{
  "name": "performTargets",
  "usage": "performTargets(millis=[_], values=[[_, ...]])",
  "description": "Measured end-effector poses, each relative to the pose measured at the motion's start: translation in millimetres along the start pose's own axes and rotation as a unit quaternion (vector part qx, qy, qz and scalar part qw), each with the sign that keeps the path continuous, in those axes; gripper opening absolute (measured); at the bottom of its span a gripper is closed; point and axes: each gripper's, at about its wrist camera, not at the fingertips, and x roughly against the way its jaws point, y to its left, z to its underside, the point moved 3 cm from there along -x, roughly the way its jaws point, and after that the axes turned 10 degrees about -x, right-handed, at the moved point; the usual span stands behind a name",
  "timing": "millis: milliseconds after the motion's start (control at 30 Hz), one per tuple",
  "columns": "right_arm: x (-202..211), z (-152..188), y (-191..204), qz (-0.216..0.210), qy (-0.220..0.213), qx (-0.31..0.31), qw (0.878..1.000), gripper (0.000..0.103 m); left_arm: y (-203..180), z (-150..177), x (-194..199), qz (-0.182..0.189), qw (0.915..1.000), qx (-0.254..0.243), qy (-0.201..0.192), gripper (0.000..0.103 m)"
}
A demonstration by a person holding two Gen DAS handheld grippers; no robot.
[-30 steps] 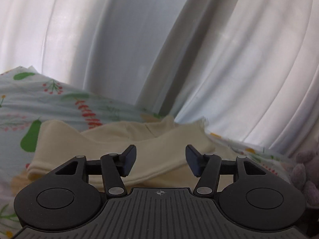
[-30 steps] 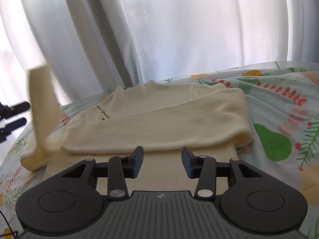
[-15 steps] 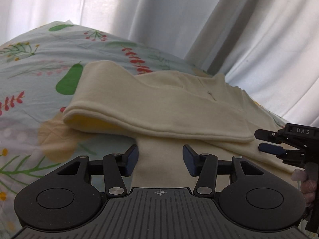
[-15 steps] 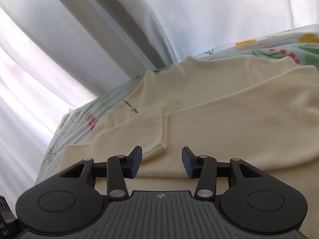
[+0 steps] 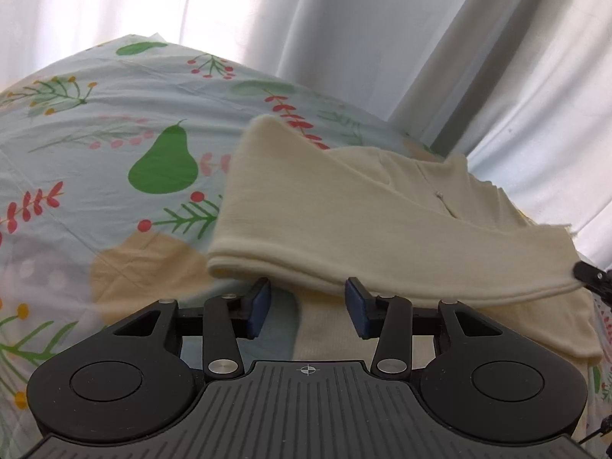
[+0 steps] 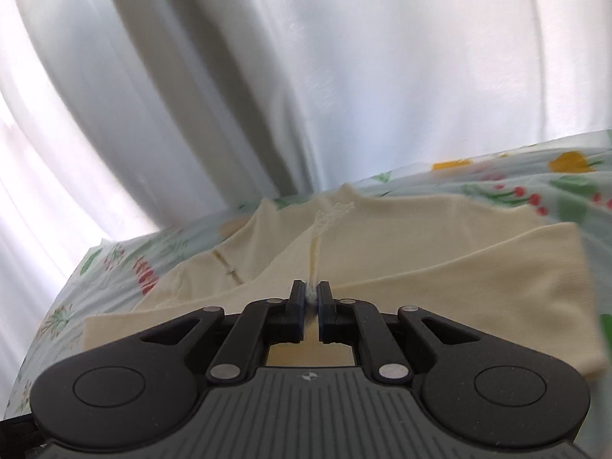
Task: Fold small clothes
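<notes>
Each tool fills the lower part of its frame: the left tool and right tool share a matte black body with a ribbed grey centre plate marked by a small white crosshair, round caps at the lower corners, silver pivot screws on black linkages, and dark blue finger pads.

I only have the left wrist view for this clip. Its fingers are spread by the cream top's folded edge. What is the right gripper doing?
Observer: The right gripper is shut on the cream top, a ridge of fabric pinched between its fingers.
Operator: Where on the top?
Observer: Near its left side, by the folded sleeve; a seam runs up from the pinch.
Operator: Anything behind it?
Observer: White curtains hang behind the patterned sheet.
</notes>
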Motion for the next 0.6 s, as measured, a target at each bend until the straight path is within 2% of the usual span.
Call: performTargets(millis=[100, 233, 267, 300, 367, 467, 567, 600], values=[[9.2, -4.9, -34.9, 0.057, -0.004, 0.003, 0.998, 0.006, -6.4, -2.2, -4.8, 0.002, 0.9999, -0.01, 0.002, 0.047], [5.0, -2.8, -75.4, 0.053, 0.051, -0.059, 0.996, 0.01, -14.6, -2.9, -8.6, -0.009, 0.9996, -0.028, 0.004, 0.047], [3.7, -3.0, -80.5, 0.05, 0.057, -0.074, 0.994, 0.017, -15.1, -2.7, -8.8, -0.01, 0.9995, -0.03, 0.005, 0.047], [3.2, -2.7, -84.4, 0.045, 0.056, -0.088, 0.993, 0.03, -15.7, -2.3, -8.6, -0.011, 0.9994, -0.032, 0.005, 0.047], [-2.3, -3.2, -87.2, 0.03, 0.054, -0.108, 0.992, 0.037, -15.7, -2.7, -8.8, -0.011, 0.9993, -0.034, 0.007, 0.047], [-18.0, 2.8, -78.4, 0.014, 0.061, -0.106, 0.992, 0.036, -15.5, -4.0, -8.6, -0.011, 0.9993, -0.033, 0.01, 0.047], [-22.4, 6.1, -59.1, 0.03, 0.055, -0.05, 0.997, 0.006, -15.7, -4.4, -7.8, -0.011, 0.9993, -0.033, 0.012, 0.047], [-18.2, 5.3, -54.9, 0.033, 0.039, -0.036, 0.998, 0.006, -15.8, -4.7, -6.7, -0.01, 0.9993, -0.034, 0.012, 0.048]])
